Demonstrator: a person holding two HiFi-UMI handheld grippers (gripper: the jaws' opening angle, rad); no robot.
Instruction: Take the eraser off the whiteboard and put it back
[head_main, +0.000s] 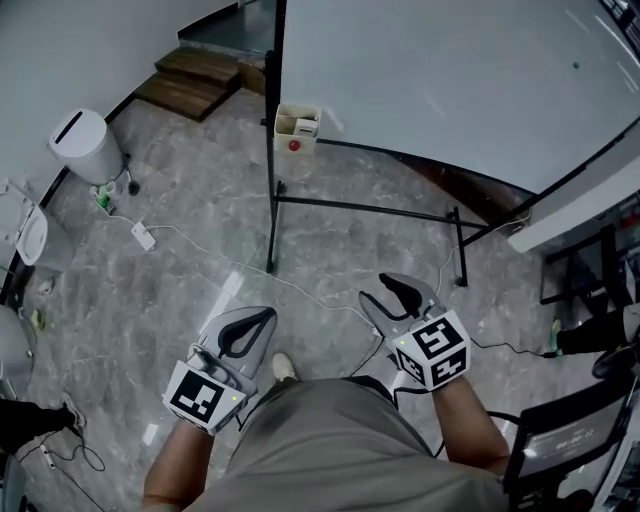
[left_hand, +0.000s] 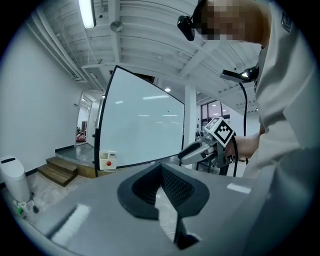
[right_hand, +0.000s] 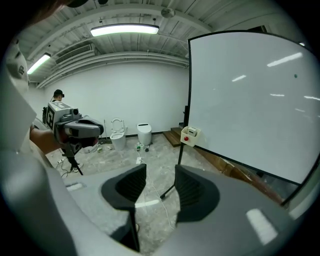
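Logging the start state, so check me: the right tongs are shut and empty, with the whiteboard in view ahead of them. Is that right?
Not quite. The right tongs are open, not shut: the right gripper view shows a clear gap between the jaws. The rest holds: they are empty, and the whiteboard is in view ahead of them.

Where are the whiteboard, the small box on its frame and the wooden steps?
whiteboard (head_main: 450, 90): head view, middle of its white surface.
box (head_main: 297, 140): head view, its front wall near the red dot.
wooden steps (head_main: 185, 93): head view, top of the lower step.
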